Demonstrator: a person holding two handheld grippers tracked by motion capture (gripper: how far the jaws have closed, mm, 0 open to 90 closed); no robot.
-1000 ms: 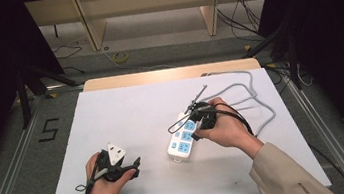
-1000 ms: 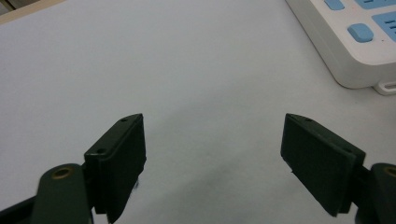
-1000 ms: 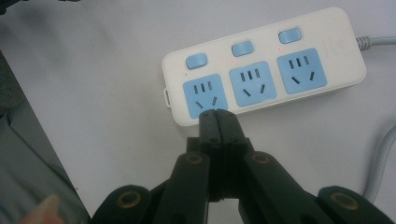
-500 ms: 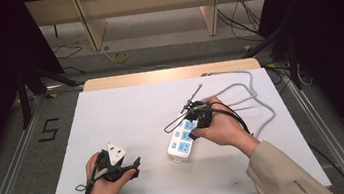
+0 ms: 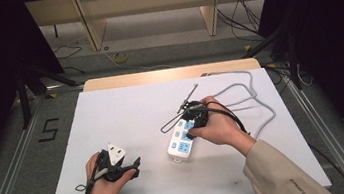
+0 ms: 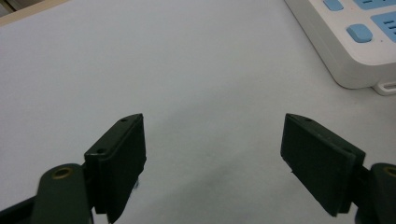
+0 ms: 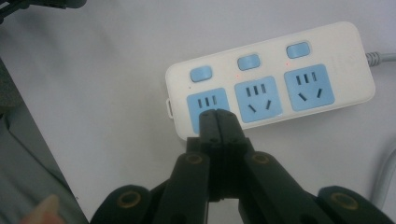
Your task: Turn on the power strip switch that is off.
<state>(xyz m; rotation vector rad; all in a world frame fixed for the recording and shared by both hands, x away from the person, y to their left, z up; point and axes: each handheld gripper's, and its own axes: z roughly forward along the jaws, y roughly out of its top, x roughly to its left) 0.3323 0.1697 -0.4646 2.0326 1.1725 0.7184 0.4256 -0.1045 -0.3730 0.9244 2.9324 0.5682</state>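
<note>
A white power strip (image 5: 181, 143) with blue sockets and blue switches lies on the white table (image 5: 126, 113), right of the middle. Its grey cable (image 5: 257, 111) loops off to the right. My right gripper (image 5: 189, 131) is over the strip, shut with nothing between its jaws. In the right gripper view the closed tips (image 7: 217, 115) rest at the end socket of the power strip (image 7: 271, 74). My left gripper (image 5: 136, 163) sits low at the front left, pointing right. Its jaws (image 6: 214, 135) stand open over bare table, with a corner of the power strip (image 6: 355, 42) beyond them.
The table's front edge runs just below both hands. A taped "5" (image 5: 49, 129) marks the floor at the left. Wooden furniture legs (image 5: 92, 26) and loose floor cables (image 5: 244, 12) lie beyond the far edge. Metal rails (image 5: 13, 168) run along both sides.
My right hand has shifted a touch to the left over the strip. The left hand has kept still.
</note>
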